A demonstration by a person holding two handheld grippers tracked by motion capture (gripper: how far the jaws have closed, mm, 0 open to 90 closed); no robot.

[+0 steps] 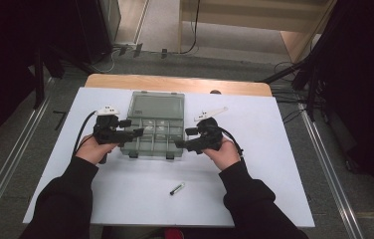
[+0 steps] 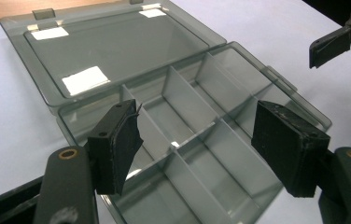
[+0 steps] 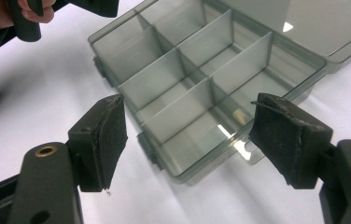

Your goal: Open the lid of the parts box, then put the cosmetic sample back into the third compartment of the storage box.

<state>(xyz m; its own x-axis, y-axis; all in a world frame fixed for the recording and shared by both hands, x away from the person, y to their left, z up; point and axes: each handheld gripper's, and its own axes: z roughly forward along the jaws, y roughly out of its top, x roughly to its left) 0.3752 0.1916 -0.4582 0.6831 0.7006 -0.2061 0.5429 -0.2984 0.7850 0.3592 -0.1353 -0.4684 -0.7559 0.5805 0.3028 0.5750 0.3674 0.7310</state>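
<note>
here, both pairs of jaws stand wide apart and hold nothing. in the left gripper view, the left gripper [image 2: 197,156] frames the near left part of the organizer box [image 2: 201,140], its black pads above the divided compartments. in the right gripper view, the right gripper [image 3: 190,140] frames the near right corner of the same box, one pad over the white table surface [image 3: 47,88], the other over the box's right edge.

the box is smoke-tinted transparent plastic with its compartments empty as far as can be seen. its lid [image 2: 113,46] lies flat, folded back on the far side. in the high view, the box sits at the centre of the table, between the two grippers.

a small dark cylindrical item [image 1: 177,188] lies on the table nearer the person, well apart from the box. its type cannot be told.
</note>
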